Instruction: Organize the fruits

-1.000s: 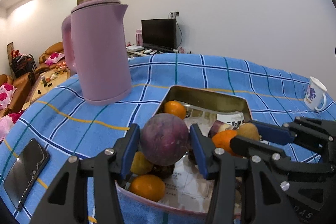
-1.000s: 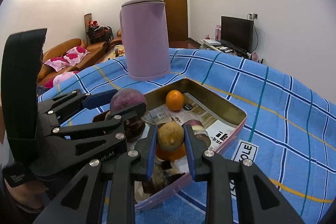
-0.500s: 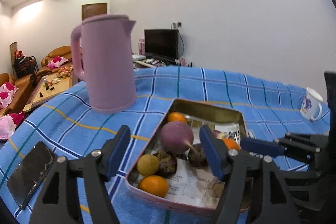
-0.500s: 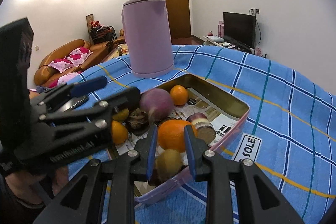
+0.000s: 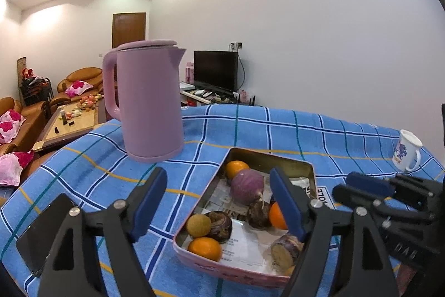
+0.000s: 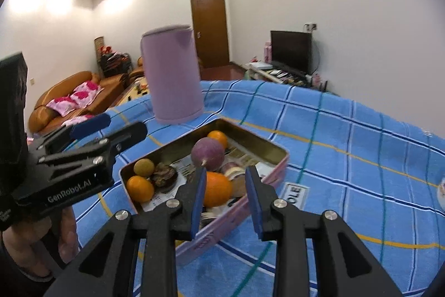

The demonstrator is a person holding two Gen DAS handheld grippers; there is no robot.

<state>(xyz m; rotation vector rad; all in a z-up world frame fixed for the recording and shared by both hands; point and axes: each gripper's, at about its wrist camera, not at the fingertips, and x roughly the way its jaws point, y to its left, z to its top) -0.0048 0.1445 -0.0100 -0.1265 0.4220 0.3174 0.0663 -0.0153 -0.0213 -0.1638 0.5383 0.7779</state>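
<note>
- My left gripper (image 5: 217,202) stands wide open with nothing between its jaws, which have just been opening. The purple fruit (image 5: 247,189) lies ahead of the tips, inside the tin (image 5: 267,157), free of the pads.
- My right gripper (image 6: 225,199) has its jaws drawn near each other, and I see nothing pinched between them. The large orange (image 6: 217,189) sits in the tin just beyond the tips.
- Done, as I judge it: every fruit I can see is in the tin: two smaller oranges, a yellow-green fruit (image 5: 198,225), some dark brown pieces and a cut purple piece (image 5: 285,248).
- Left, as I judge it: little or nothing. I see no fruit on the blue checked cloth (image 5: 347,141) around my grippers.
- The pink kettle (image 5: 147,99) stands beyond the tin, the mug (image 5: 406,155) far off to my right.
</note>
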